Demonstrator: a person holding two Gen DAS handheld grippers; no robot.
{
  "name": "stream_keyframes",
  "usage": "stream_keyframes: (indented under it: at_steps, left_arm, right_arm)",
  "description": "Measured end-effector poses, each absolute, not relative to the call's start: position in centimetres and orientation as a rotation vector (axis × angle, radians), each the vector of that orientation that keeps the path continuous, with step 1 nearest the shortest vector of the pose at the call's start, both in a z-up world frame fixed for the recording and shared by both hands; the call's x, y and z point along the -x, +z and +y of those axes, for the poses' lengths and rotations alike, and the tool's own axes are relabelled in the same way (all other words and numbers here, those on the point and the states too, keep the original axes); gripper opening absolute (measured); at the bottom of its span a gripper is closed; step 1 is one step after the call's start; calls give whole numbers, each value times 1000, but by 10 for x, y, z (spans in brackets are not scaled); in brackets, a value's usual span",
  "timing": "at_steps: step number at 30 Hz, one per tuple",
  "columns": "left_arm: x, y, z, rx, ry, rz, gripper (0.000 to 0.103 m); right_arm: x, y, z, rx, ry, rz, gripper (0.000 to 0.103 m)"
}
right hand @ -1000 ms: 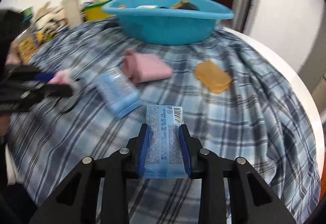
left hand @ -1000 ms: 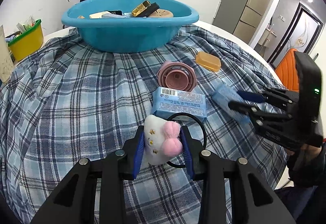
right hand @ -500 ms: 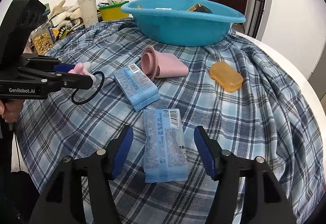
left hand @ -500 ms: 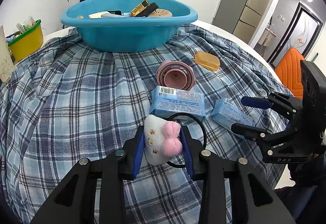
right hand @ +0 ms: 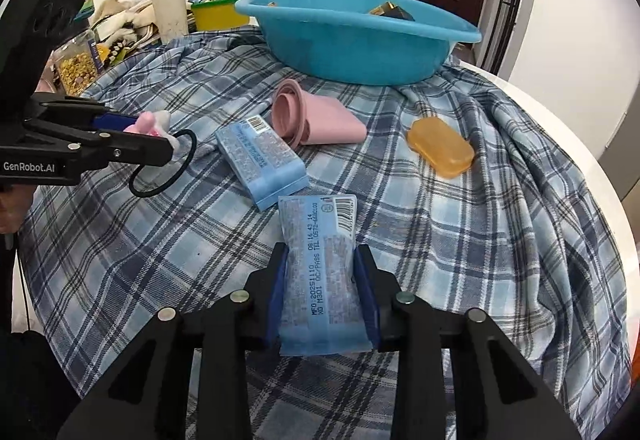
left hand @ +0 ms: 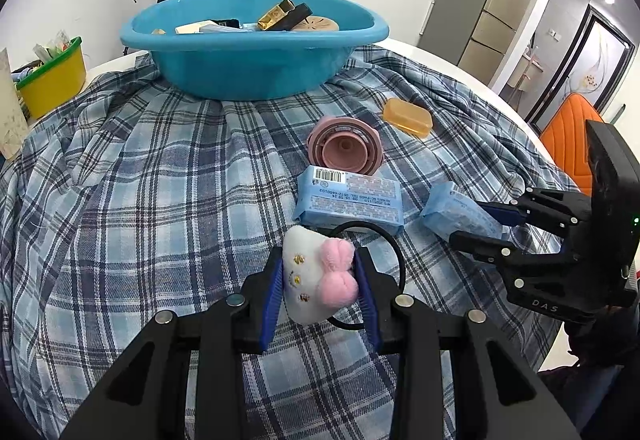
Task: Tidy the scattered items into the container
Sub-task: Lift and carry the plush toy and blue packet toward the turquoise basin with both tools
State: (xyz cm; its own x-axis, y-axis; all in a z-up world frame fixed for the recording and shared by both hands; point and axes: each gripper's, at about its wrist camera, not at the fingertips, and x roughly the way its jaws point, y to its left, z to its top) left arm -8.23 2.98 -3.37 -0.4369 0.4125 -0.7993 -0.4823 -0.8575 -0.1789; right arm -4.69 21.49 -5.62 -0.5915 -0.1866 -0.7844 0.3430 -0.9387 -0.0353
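Note:
My left gripper (left hand: 319, 260) is shut on a white plush hair tie with a pink bow (left hand: 308, 280), its black elastic loop resting on the plaid cloth. My right gripper (right hand: 322, 256) is shut on a light blue tissue pack (right hand: 320, 224), which lies low on the cloth. In the left wrist view that gripper (left hand: 472, 224) and its pack (left hand: 452, 208) sit at the right. A second blue tissue pack (left hand: 348, 200), a pink collapsed cup (left hand: 344, 152) and an orange soap bar (left hand: 408, 116) lie between me and the blue basin (left hand: 256, 68), which holds several items.
A yellow bin (left hand: 52, 80) stands at the far left of the table. An orange chair (left hand: 568, 136) is beyond the right edge. A snack jar (right hand: 76, 68) and clutter line the left side. The cloth hangs over the round white table edge (right hand: 560, 112).
The right gripper set the tissue pack down on the cloth, opened around it half a second ago, and has closed on it again. The left gripper and its plush hair tie stayed put.

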Motion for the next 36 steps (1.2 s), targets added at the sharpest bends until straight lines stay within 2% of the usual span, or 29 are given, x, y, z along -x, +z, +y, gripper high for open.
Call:
stream_keyframes:
  at_steps: [13,23,27,36]
  left_arm:
    - [77,-23,29,1191,2412,41,36]
    - [57,5,33,957,2676,66,36]
    - [51,8,32,887,2714,13,36]
    - [37,13,36,729,2847,64,37]
  right_arm:
    - [41,-17,212,-1058,-2820,206,31]
    - [40,2,195,-938,-2872,131,31]
    - [38,10,191,-869,-2923,106,31]
    - [35,16,185,-812,-2961,100,31]
